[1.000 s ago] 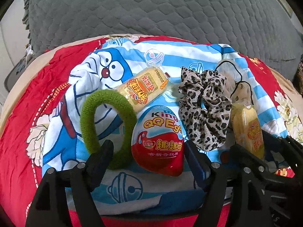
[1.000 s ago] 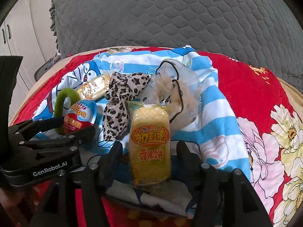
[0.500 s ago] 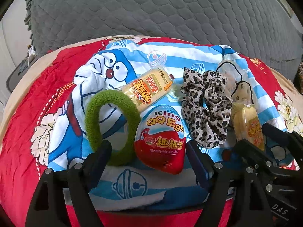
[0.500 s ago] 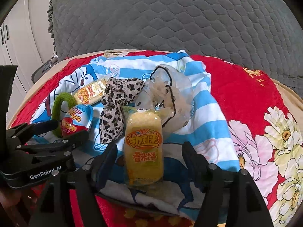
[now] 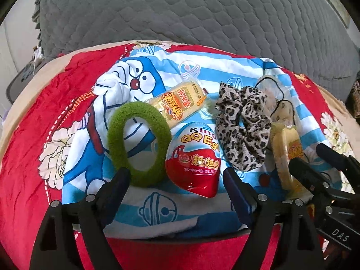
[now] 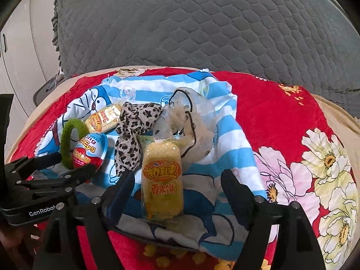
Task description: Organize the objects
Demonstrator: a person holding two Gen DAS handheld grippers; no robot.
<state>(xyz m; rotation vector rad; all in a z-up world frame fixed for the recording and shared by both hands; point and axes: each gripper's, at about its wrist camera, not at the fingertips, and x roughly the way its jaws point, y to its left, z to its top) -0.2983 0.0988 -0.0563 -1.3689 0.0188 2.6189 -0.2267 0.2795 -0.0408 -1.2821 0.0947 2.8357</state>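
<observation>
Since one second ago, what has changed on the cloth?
Both claws have just been opening wider: the left claw around the toy egg, the right claw around the yellow rice cracker pack. Neither touches its item. Nothing on the cloth has moved.

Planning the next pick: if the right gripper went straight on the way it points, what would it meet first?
Most likely the yellow rice cracker pack, lying between the open right gripper jaws, untouched; depth is uncertain.

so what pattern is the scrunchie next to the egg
Leopard print, black spots on beige: the scrunchie shows best in the left wrist view.
</observation>
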